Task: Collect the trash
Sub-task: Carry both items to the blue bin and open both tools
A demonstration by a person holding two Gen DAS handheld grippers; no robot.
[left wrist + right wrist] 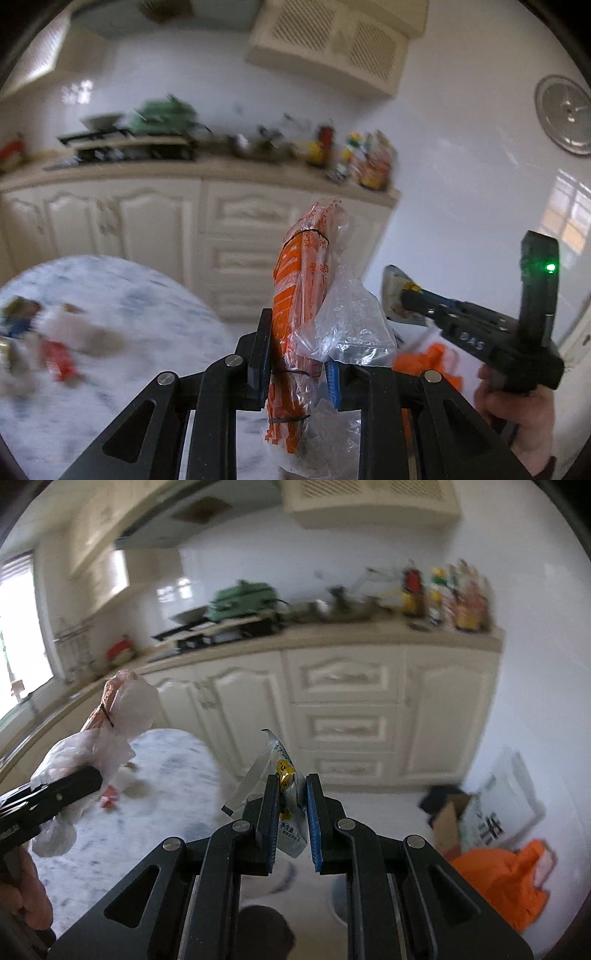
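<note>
The left gripper point(295, 350) was clamped on a bundle of orange-printed plastic wrappers point(303, 280) bound with thin bands, with a crumpled clear bag point(347, 325) pinched in alongside it; the bundle stood upright between the pads and hung out below them as well. The right gripper point(293, 812) was closed on a small clear sachet point(286, 786) with a yellow patch and printed text, held near its middle so that a torn strip stuck up and to the left of the jaws. Both loads were in the air, past the edge of the round marble-patterned table point(140, 295).

More trash was on that table: a red wrapper point(59, 360), a blue-and-brown packet point(20, 317) and some pale crumpled pieces near its left edge, all too blurred to name closely. On the floor to the right, by the white wall, an orange plastic bag point(506, 882) lay beside a cardboard box point(450, 816) and a white printed sheet point(498, 808).

The step in hand looked like carrying both pieces to the orange bag. To do it well, each grip should be kept firm during the swing, since thin film slips easily. Each gripper should be brought over the bag's mouth, which could not be made out here, and lowered before opening, one hand at a time, so that neither light piece drifted onto the floor.
</note>
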